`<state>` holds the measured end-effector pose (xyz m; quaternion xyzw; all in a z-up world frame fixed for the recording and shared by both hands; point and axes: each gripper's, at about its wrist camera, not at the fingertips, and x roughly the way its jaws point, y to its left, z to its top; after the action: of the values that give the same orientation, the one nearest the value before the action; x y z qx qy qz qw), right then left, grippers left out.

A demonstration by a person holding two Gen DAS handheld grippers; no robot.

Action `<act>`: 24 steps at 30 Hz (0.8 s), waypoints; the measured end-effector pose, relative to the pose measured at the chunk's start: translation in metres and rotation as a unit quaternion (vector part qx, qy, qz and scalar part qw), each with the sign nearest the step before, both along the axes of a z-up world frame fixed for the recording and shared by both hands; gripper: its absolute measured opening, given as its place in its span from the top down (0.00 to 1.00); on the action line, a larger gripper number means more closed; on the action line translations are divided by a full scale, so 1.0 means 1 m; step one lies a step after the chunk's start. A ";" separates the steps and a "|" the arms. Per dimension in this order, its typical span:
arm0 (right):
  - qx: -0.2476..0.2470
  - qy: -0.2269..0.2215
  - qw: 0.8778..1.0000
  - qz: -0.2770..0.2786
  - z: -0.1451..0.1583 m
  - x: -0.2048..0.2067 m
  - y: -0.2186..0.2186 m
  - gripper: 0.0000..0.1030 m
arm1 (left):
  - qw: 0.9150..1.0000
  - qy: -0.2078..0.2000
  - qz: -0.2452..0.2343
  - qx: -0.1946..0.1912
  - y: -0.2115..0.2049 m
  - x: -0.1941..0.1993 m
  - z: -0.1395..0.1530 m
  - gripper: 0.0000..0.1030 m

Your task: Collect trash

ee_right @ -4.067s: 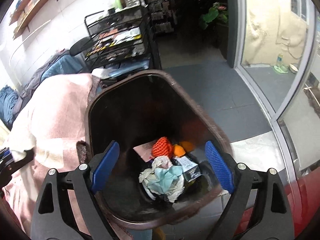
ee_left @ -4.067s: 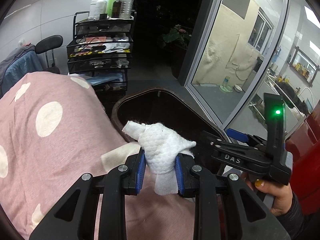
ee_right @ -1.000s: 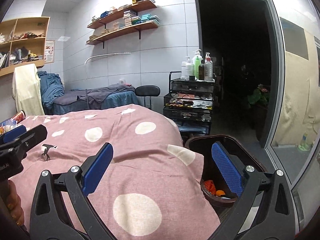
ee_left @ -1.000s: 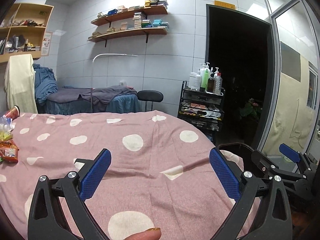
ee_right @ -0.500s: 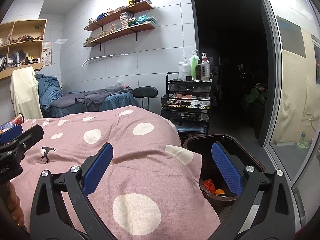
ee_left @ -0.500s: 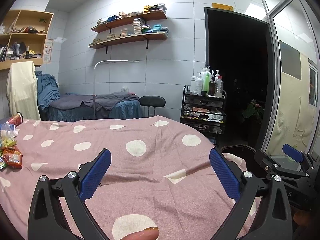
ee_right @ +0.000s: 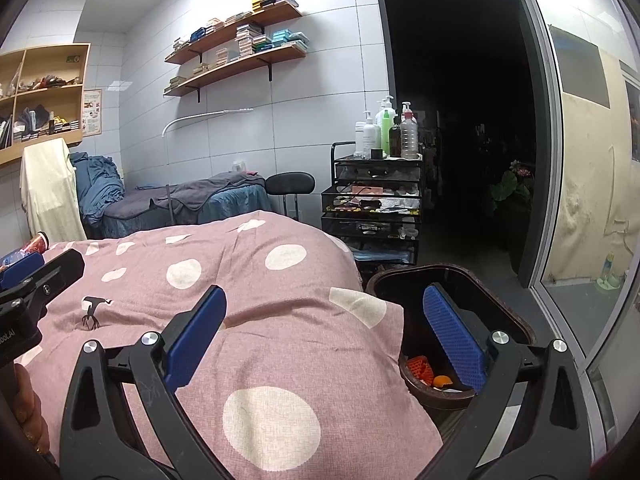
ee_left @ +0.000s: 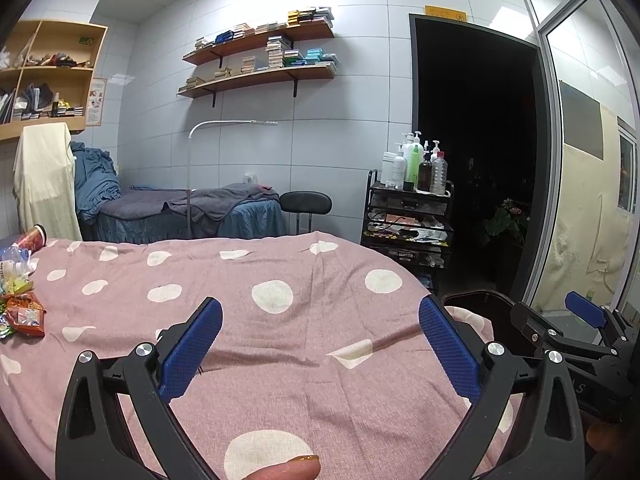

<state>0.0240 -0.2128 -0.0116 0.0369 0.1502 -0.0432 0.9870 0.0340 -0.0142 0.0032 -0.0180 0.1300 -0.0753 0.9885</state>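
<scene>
My left gripper [ee_left: 320, 340] hangs open and empty over a pink, white-dotted bedspread [ee_left: 280, 340]. At the spread's far left edge lies a heap of trash: snack wrappers [ee_left: 22, 312], a clear bottle [ee_left: 12, 258] and a red cup [ee_left: 34, 236]. My right gripper [ee_right: 324, 334] is open too, with nothing in it, over the bed's right end. A dark brown bin [ee_right: 492, 300] stands on the floor beside the bed, holding an orange net and other rubbish [ee_right: 420, 368]. The right gripper [ee_left: 580, 324] shows at the right of the left wrist view.
A black wire cart [ee_right: 376, 216] with bottles on top stands behind the bin, next to a black stool [ee_right: 290, 182]. A second bed with blue and grey covers [ee_left: 188, 208] lies along the back wall. A dark doorway [ee_right: 460, 120] and glass panel [ee_right: 592, 160] are on the right.
The white tissue once held by the left gripper is gone from its jaws, which now stand open. Both grippers rose from the bin and face the room; little movement in the last second.
</scene>
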 end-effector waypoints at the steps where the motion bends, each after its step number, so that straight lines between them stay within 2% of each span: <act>1: 0.000 0.001 1.000 0.000 0.000 0.000 0.000 0.05 | 1.000 0.000 0.000 0.000 0.000 0.000 0.000 0.05; 24: 0.002 0.002 1.000 0.001 -0.002 0.000 0.000 0.05 | 1.000 -0.002 0.000 0.006 -0.001 -0.003 0.000 0.05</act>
<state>0.0243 -0.2126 -0.0133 0.0382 0.1526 -0.0421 0.9867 0.0314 -0.0157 0.0029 -0.0124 0.1287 -0.0742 0.9888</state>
